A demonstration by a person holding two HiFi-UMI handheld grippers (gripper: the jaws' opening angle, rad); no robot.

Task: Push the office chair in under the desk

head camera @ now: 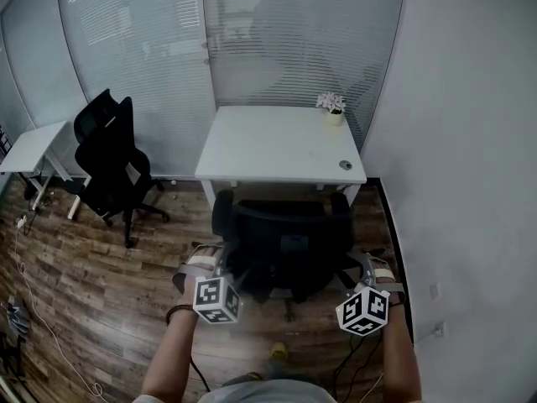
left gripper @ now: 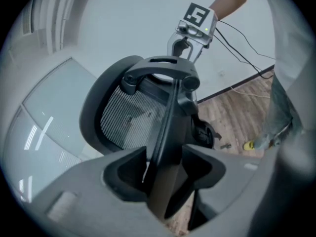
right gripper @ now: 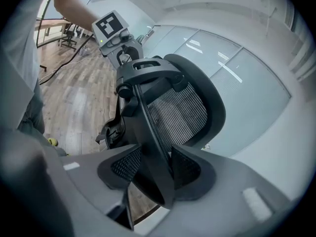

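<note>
A black mesh-backed office chair [head camera: 285, 242] stands on the wood floor just in front of the white desk [head camera: 281, 145], its back toward me. My left gripper [head camera: 221, 267] grips the backrest's left edge and my right gripper [head camera: 359, 271] its right edge. In the left gripper view the jaws [left gripper: 165, 167] are shut on the chair's backrest frame [left gripper: 133, 117], with the right gripper [left gripper: 190, 31] showing at the far side. In the right gripper view the jaws [right gripper: 155, 164] likewise clamp the frame [right gripper: 182, 107], and the left gripper [right gripper: 121, 38] is opposite.
A small potted plant [head camera: 333, 107] and a round grommet [head camera: 345, 164] are on the desk. A second black chair [head camera: 113, 162] and another white table [head camera: 33, 145] stand at the left. A grey wall runs along the right. Cables [head camera: 33, 300] trail over the floor.
</note>
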